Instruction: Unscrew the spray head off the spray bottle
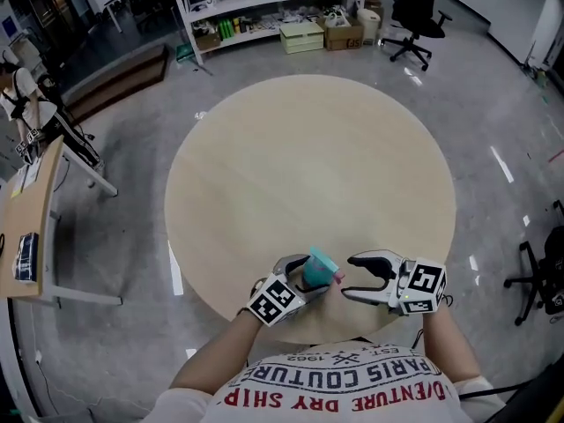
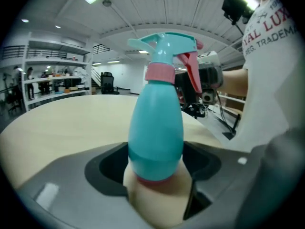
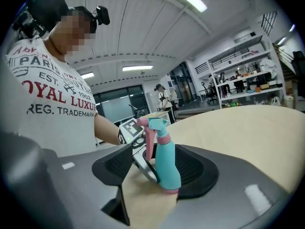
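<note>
**One spray bottle, two tongs, at the round table's near edge**

Here it is: a single spray bottle [image 2: 157, 128], smooth teal plastic with an egg-shaped body. It carries one teal spray head [image 2: 167, 44], one pink collar [image 2: 159, 73] and one pink trigger [image 2: 190, 75]. It sits at the near edge of the pale, wood-grained round table [image 1: 308, 166]. The left gripper [image 1: 300, 282] is clamped on the bottle's lower body. The right gripper [image 1: 350, 278] is at the same edge, its two grey jaws spread wide and pressing on nothing, the tips just beside the trigger. In the left gripper view the bottle hides much of the right gripper. Beyond the table's far side stand one white shelf rack [image 1: 264, 3] and one black office chair [image 1: 416, 16]. Off the table's left side there is one wooden desk [image 1: 35, 210] on glossy grey floor.
</note>
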